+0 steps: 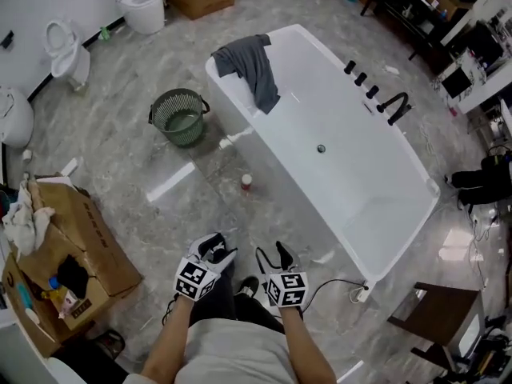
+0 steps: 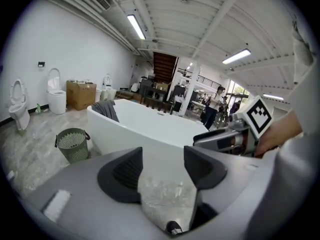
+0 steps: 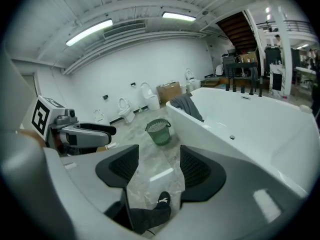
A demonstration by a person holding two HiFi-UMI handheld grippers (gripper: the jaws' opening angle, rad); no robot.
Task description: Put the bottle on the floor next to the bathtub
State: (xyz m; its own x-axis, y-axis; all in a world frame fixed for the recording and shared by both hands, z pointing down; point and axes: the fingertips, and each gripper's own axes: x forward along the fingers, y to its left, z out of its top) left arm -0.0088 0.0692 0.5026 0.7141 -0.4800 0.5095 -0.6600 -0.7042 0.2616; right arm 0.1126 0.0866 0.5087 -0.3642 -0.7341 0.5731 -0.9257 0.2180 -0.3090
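Note:
A small white bottle with a red cap (image 1: 246,182) stands upright on the marble floor, close to the long side of the white bathtub (image 1: 376,206). My two grippers hover near the person's body, well short of the bottle. The left gripper (image 1: 214,249) has its jaws spread, and only floor shows between them (image 2: 162,171). The right gripper (image 1: 274,256) is open too, with floor and a black shoe (image 3: 162,200) showing in its gap (image 3: 159,166). Neither gripper view shows the bottle. Each gripper view catches the other gripper at its side.
A green mesh basket (image 1: 179,117) stands left of the tub, with a white object (image 1: 228,142) lying beside it. A grey towel (image 1: 252,66) hangs over the tub's rim. Black taps (image 1: 376,94) line the far edge. Cardboard boxes (image 1: 76,250) sit at the left and toilets (image 1: 68,50) along the wall.

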